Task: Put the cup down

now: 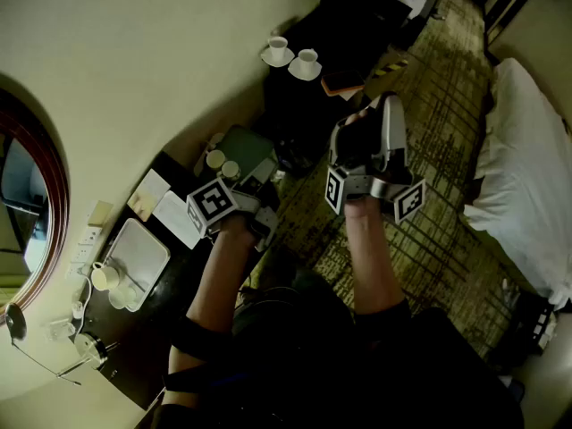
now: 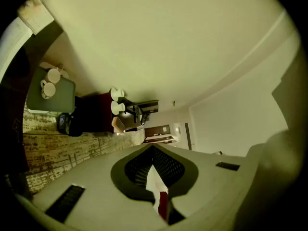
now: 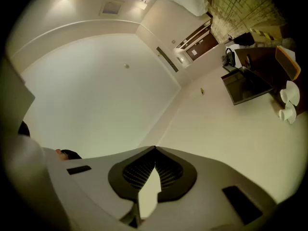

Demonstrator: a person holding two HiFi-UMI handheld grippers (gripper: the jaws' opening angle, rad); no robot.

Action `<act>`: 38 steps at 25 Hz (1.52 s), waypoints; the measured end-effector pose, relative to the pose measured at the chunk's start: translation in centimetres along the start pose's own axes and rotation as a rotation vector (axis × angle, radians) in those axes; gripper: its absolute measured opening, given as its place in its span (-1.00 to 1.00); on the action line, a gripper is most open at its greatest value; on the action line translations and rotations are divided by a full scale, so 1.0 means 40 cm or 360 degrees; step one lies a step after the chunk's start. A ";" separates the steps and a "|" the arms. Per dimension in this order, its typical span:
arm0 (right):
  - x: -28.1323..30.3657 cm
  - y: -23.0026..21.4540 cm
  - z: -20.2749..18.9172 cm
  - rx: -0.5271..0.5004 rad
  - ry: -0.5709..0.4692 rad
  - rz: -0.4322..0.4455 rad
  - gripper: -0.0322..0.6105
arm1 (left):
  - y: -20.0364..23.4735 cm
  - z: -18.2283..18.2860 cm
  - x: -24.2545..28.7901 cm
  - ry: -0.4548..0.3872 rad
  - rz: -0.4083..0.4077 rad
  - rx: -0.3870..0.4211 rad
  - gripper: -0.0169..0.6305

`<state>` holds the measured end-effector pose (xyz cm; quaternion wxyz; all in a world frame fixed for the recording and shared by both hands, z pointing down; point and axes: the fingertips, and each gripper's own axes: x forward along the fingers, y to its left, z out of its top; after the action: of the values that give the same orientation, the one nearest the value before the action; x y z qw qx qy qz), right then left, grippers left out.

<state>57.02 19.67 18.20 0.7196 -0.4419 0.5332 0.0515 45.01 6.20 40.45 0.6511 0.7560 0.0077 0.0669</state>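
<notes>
- My left gripper [image 2: 153,150] and right gripper [image 3: 154,150] were shut, empty.
- Saucered cups [image 1: 290,57] lay ahead of the left, seemingly at the desk's [image 1: 161,302] far end (right aimed upward).

A round wall mirror with a dark red frame [image 1: 55,172] is hanging at the left. Near it, a white rectangular tray [image 1: 150,244] is lying on a dark counter [image 1: 147,329], with white paper cards [image 1: 177,217] just beside it. A white bed [image 1: 523,168] is standing on the patterned brown carpet [image 1: 447,105].
</notes>
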 end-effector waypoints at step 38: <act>-0.216 -0.212 -0.923 -0.0315 0.1895 -0.0284 -0.90 | 0.010 0.330 -0.814 -0.1102 0.1299 0.1333 -0.93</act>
<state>31.29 -7.53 28.63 0.2549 -0.5026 0.7974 -0.2156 14.19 -10.05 36.00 0.1909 0.8645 -0.4619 0.0528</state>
